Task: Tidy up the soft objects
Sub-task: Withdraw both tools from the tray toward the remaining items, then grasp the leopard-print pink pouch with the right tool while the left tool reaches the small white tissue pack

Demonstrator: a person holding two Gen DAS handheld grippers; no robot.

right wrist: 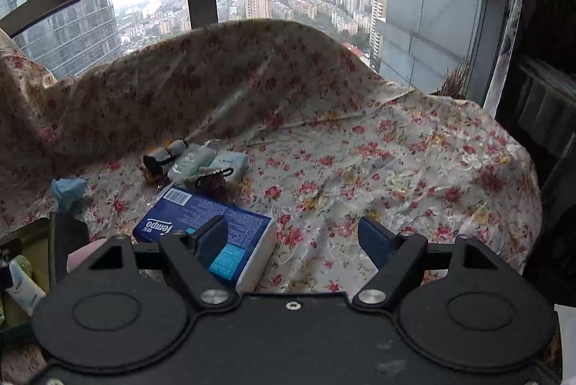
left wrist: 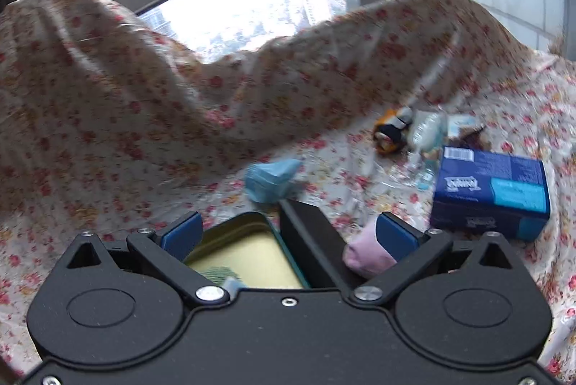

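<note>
Left gripper (left wrist: 288, 233) spread wide, empty, above open tin (left wrist: 237, 251); pink sock (left wrist: 367, 251) just beside right pad. Right gripper (right wrist: 293, 237) parted, gripping nothing, over blue Tempo tissue pack (right wrist: 201, 226) on floral cloth (right wrist: 396, 169). Blue crumpled mask (left wrist: 270, 178) beyond the tin.

Your left gripper (left wrist: 288, 233) and right gripper (right wrist: 295, 241) both angle downward, jaws parted, nothing held between pads.
</note>
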